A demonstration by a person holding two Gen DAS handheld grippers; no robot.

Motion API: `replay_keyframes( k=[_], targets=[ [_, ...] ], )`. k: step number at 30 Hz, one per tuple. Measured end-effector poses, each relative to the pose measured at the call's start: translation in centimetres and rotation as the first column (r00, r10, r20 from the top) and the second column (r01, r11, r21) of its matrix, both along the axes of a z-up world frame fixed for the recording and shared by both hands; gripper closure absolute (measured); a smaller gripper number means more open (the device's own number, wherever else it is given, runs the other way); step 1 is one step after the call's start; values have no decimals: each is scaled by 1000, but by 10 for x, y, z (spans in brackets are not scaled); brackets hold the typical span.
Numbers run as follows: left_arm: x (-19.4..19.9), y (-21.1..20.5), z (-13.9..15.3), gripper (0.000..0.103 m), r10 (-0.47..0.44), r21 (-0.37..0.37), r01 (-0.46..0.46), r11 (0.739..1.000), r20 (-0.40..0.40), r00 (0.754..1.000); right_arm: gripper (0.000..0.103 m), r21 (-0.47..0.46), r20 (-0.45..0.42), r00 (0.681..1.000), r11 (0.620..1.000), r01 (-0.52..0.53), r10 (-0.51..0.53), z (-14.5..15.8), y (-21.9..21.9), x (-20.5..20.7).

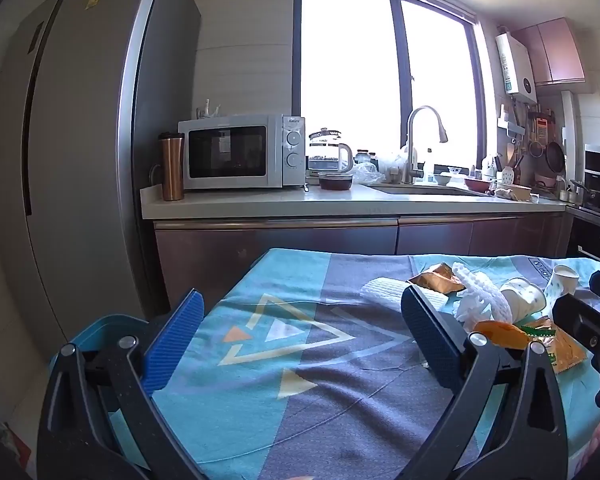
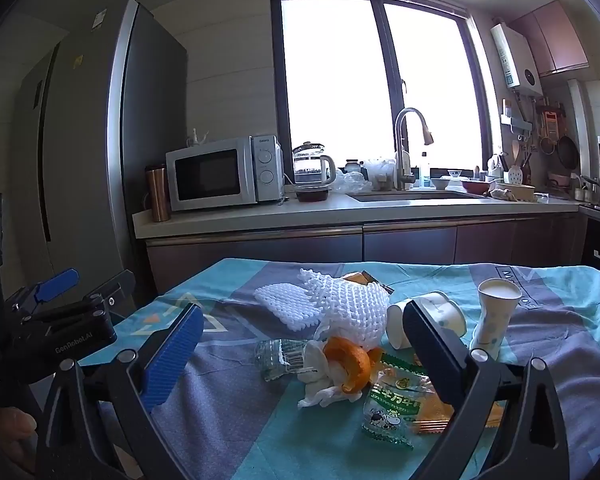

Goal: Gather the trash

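Hovering spread wide and empty, the left gripper (image 1: 300, 328) and right gripper (image 2: 304, 344) face the trash (image 2: 352, 364) heaped on the table (image 2: 228, 408); nothing seems picked yet.

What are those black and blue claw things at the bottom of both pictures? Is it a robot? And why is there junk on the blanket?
No robot: a person holds two grabbing tools, each with a small camera looking out along its two blue fingers. One picture is from the left gripper, the other from the right gripper. Both are wide open and hold nothing. In front is a table under a blue patterned cloth. On it lies trash: white foam netting, an orange peel, a crumpled tissue, snack wrappers, a tipped paper cup and a standing paper cup.
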State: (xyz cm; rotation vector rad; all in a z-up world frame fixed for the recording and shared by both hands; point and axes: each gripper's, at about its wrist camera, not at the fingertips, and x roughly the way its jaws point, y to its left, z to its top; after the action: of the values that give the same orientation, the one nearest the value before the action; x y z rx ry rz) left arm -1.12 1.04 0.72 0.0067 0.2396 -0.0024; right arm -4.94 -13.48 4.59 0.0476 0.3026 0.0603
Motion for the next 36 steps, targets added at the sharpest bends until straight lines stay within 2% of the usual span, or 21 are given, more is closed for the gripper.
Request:
replay_keyframes(
  k=[36],
  targets=[
    [-3,0,1,6,8,1,-8,1000,19,1000,7,27,10,1000,1000,1,-1,-2,-4,1]
  ],
)
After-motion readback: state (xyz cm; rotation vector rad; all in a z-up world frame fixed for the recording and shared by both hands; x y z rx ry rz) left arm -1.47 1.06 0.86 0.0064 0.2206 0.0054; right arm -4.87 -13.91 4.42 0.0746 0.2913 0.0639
